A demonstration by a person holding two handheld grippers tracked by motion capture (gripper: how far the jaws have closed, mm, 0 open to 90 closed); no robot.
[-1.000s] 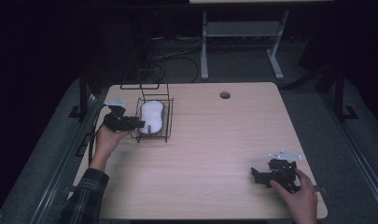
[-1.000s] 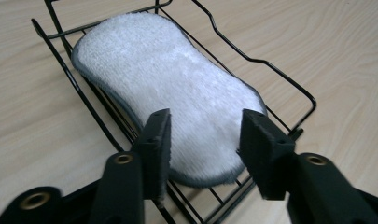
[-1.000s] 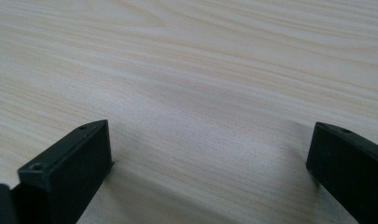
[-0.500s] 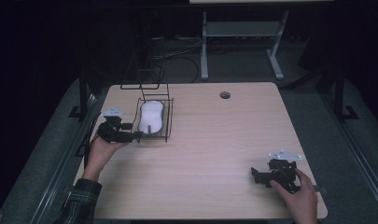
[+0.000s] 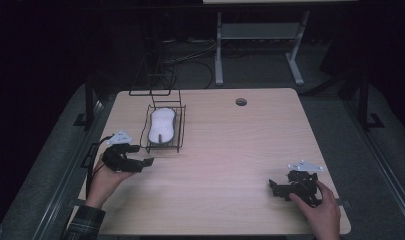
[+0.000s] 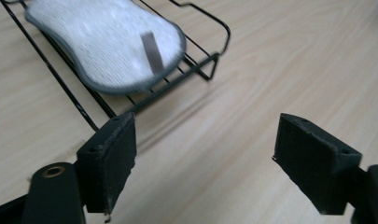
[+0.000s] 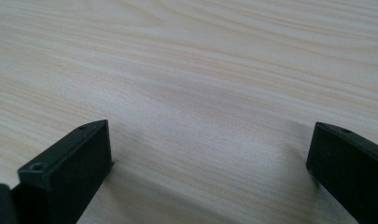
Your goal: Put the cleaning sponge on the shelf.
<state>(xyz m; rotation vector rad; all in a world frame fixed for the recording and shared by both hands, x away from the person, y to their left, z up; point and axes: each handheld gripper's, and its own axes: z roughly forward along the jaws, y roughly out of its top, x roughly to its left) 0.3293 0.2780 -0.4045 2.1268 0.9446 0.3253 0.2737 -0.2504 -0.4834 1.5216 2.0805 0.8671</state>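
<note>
At the left of the high view, my left hand-held gripper (image 5: 140, 163) has drawn back from the black wire rack (image 5: 177, 131) and now sits lower in the frame, just below and left of the rack's near corner, apart from it, with its jaws spread wide and nothing between them. A second ago it was up against the rack's left side, so I judge the placing is done and I am pulling away. The rack stands at the upper left of the bench (image 5: 230, 165), and the white scrubbing pad (image 5: 161, 125) lies flat inside it on the wires, its grey edge and small grey loop tab turned toward me. In the left gripper view the pad (image 6: 107, 42) fills the rack's (image 6: 196, 65) near end at the upper left of the frame, above my two open jaws. Nothing else is in the rack. My right hand-held gripper (image 5: 290, 186) rests at the lower right of the high view where it was, well apart from the rack, jaws released over bare wood (image 7: 200, 93).
</note>
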